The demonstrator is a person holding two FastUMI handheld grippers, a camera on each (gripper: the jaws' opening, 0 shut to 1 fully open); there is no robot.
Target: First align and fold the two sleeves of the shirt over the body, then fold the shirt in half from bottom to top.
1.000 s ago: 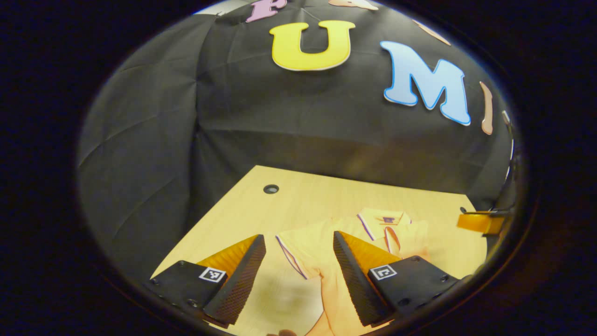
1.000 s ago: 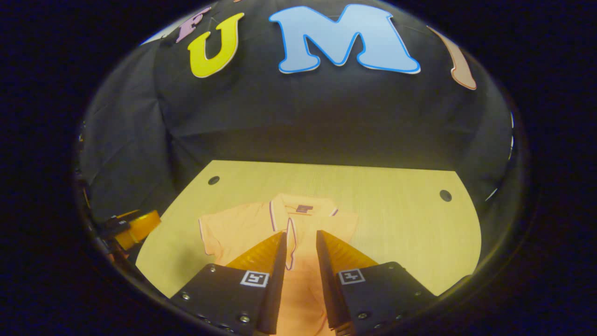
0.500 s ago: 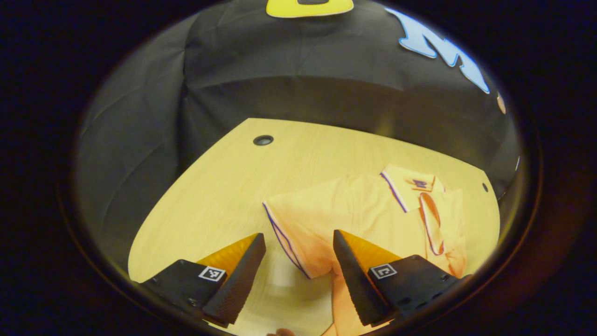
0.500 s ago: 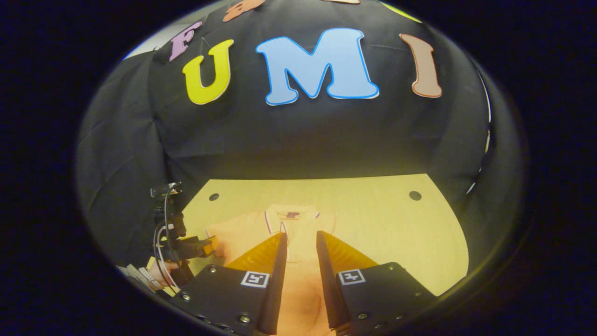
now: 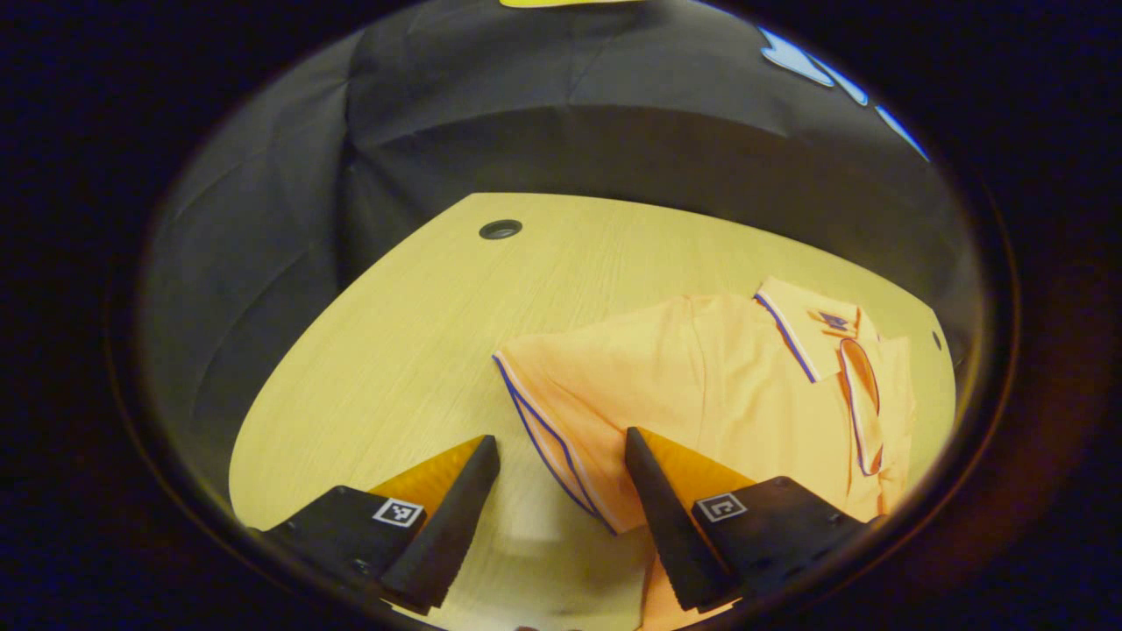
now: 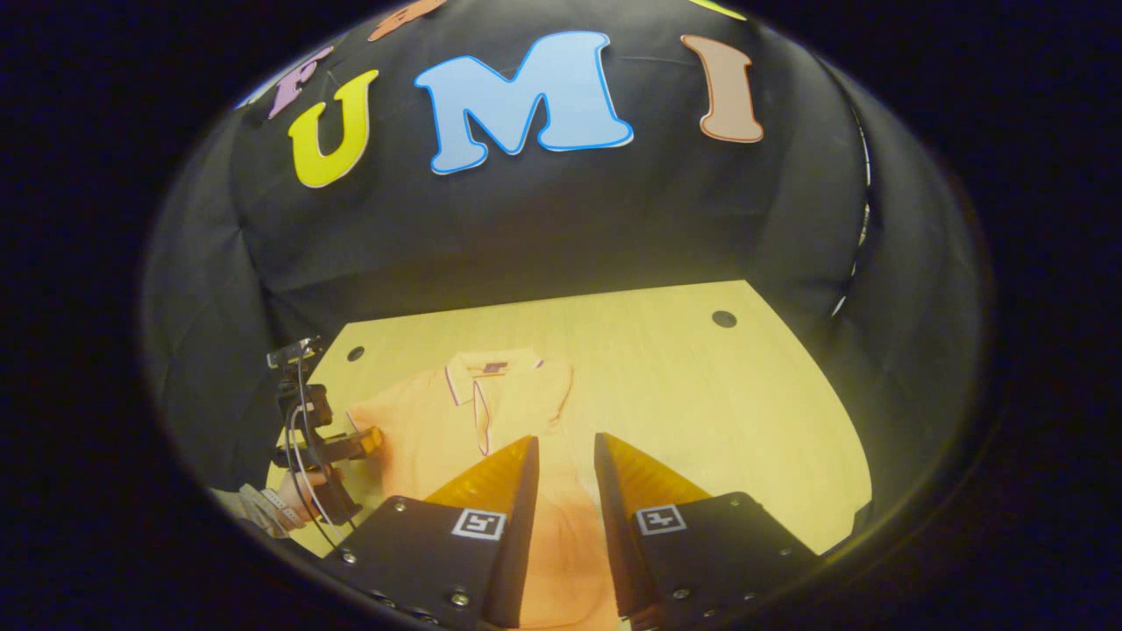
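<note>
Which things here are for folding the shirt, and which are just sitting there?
For the job:
- shirt
- its sleeve
- left gripper, open
- right gripper, open

Just there:
- table
- cable hole
- black cloth wall

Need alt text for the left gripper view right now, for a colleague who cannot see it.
An open hand-held gripper hovers over the trimmed cuff of an orange polo shirt's sleeve. The shirt lies flat on a light wooden table, collar to the right.
</note>
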